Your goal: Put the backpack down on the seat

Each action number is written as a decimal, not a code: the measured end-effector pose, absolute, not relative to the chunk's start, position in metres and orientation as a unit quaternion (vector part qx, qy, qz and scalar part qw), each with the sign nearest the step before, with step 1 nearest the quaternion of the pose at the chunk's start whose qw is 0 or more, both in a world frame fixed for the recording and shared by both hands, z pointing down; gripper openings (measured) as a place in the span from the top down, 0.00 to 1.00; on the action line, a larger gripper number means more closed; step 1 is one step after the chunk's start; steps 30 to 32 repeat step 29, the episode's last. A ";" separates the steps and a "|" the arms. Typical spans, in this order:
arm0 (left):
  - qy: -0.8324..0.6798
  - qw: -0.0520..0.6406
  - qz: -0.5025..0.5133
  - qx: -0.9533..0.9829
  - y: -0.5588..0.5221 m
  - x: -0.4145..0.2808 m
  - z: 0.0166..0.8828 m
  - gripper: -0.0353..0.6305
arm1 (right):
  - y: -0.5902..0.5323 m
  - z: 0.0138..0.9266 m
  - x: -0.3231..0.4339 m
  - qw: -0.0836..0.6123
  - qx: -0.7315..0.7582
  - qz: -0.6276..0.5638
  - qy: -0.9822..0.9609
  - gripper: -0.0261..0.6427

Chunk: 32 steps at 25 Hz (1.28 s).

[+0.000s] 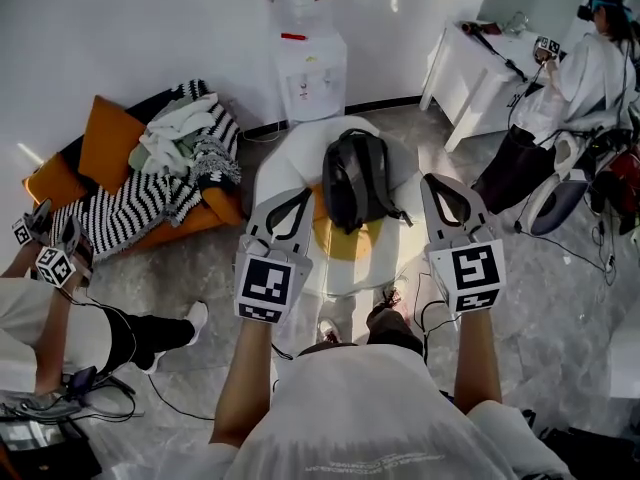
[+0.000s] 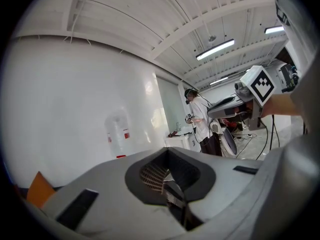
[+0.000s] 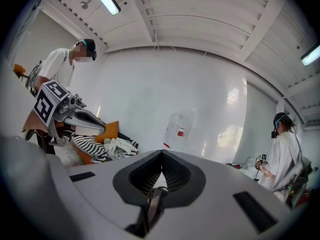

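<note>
Black backpack (image 1: 355, 180), head view: it lies on the seat, over the seat's back and the yellow pad (image 1: 345, 243), with its straps facing up. Neither gripper touches it.
Seat (image 1: 285, 158), head view: white and rounded, it stands on the grey floor (image 1: 190, 268) in front of the water dispenser (image 1: 310, 73), which is at the wall.
Left gripper (image 1: 297, 200), head view: held up just left of the backpack and apart from it, pointing toward the wall and carrying nothing.
Right gripper (image 1: 440, 193), head view: held up just right of the backpack and apart from it, pointing the same way, also empty.
Surroundings, head view: an orange sofa (image 1: 110, 143) at the left carries a striped blanket (image 1: 130, 208) and pale clothes (image 1: 185, 133). A white desk (image 1: 470, 58) stands at the upper right with a person (image 1: 590, 78) beside it. Another person (image 1: 50, 318) sits at the left edge.
Left gripper view: the grey fingers (image 2: 115, 184) are pressed together at the tips with nothing between them. Beyond them are the white wall, the water dispenser, the desk and the standing person. The right gripper shows at the right edge with its marker cube.
Right gripper view: its fingers (image 3: 210, 184) are pressed together and hold nothing. Beyond them are the water dispenser, the sofa with the striped blanket, and the left gripper at the left edge.
</note>
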<state>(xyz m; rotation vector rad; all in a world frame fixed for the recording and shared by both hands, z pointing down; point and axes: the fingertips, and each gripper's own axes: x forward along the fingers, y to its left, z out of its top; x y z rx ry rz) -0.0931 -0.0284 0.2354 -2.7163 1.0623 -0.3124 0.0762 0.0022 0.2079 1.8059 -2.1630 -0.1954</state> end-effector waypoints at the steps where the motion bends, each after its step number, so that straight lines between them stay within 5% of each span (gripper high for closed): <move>1: 0.360 0.103 -0.104 -0.922 -0.028 -0.093 0.234 0.94 | 0.003 0.206 0.075 0.157 0.632 -0.070 -0.756 0.96; 32: 0.349 0.090 -0.089 -0.929 -0.030 -0.088 0.226 0.94 | 0.004 0.209 0.064 0.161 0.616 -0.066 -0.768 0.96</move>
